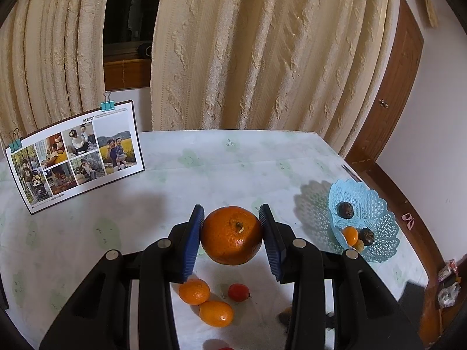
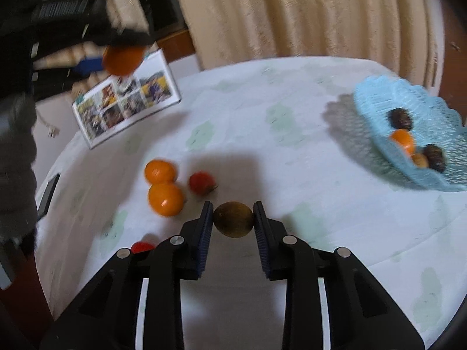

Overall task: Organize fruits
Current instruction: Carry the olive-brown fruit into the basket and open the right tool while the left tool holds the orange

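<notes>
My left gripper (image 1: 231,234) is shut on a large orange (image 1: 230,234), lifted above the table; the same orange (image 2: 122,59) shows at the upper left of the blurred right wrist view. My right gripper (image 2: 233,220) is shut on a small brownish-green round fruit (image 2: 233,219) just above the cloth. Two small oranges (image 1: 194,291) (image 1: 216,313) and a red tomato (image 1: 238,291) lie loose on the table under the left gripper. A light blue lattice basket (image 1: 376,204) at the right holds two dark fruits, a small orange and a yellowish one.
A photo calendar (image 1: 78,151) with binder clips stands at the back left of the table. Cream curtains hang behind the table, and a wooden door is at the right. Another red fruit (image 2: 141,246) lies by the right gripper's left finger. A dark flat object (image 2: 48,195) lies near the table's left edge.
</notes>
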A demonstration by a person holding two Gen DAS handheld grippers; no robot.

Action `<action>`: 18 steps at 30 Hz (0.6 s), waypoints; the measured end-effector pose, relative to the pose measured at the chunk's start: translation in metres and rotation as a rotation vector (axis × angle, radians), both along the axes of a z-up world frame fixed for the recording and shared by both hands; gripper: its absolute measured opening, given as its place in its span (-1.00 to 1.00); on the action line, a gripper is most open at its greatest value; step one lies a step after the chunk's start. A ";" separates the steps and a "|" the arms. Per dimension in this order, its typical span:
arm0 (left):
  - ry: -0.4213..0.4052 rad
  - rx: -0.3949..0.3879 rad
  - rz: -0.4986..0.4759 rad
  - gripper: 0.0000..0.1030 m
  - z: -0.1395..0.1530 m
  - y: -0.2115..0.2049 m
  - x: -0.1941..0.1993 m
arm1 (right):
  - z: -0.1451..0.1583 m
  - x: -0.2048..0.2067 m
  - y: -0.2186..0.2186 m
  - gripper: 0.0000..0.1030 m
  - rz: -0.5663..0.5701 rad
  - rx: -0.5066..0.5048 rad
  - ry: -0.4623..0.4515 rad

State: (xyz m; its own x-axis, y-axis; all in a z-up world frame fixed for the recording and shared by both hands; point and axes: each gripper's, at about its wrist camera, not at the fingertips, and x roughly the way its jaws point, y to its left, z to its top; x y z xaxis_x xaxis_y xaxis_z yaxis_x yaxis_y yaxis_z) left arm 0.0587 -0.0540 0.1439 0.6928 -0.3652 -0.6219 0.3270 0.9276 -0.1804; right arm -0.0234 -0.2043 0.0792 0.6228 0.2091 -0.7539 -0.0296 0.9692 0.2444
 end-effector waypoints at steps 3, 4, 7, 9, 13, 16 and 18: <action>0.000 0.003 -0.005 -0.23 -0.001 -0.002 -0.001 | 0.011 -0.001 -0.021 -0.44 -0.062 0.005 -0.032; -0.001 0.004 -0.006 -0.23 -0.001 -0.003 -0.001 | 0.014 -0.002 -0.028 -0.44 -0.082 0.004 -0.041; -0.002 0.005 -0.008 -0.23 -0.001 -0.003 -0.001 | 0.024 -0.004 -0.052 -0.44 -0.150 0.008 -0.069; -0.002 0.007 -0.010 -0.23 -0.002 -0.004 -0.001 | 0.029 -0.006 -0.069 -0.44 -0.198 0.008 -0.087; -0.001 0.011 -0.016 -0.23 -0.003 -0.006 -0.002 | 0.037 -0.009 -0.098 -0.44 -0.274 -0.004 -0.109; -0.002 0.014 -0.019 -0.23 -0.004 -0.007 -0.002 | 0.042 -0.011 -0.119 -0.44 -0.325 -0.011 -0.128; -0.003 0.015 -0.021 -0.23 -0.004 -0.008 -0.003 | 0.044 -0.011 -0.131 -0.44 -0.356 -0.018 -0.136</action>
State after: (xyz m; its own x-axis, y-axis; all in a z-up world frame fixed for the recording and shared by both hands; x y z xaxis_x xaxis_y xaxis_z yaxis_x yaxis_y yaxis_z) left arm 0.0555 -0.0618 0.1398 0.6867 -0.3707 -0.6253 0.3470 0.9230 -0.1661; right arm -0.0349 -0.3355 0.1233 0.7486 -0.0513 -0.6610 0.2791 0.9287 0.2440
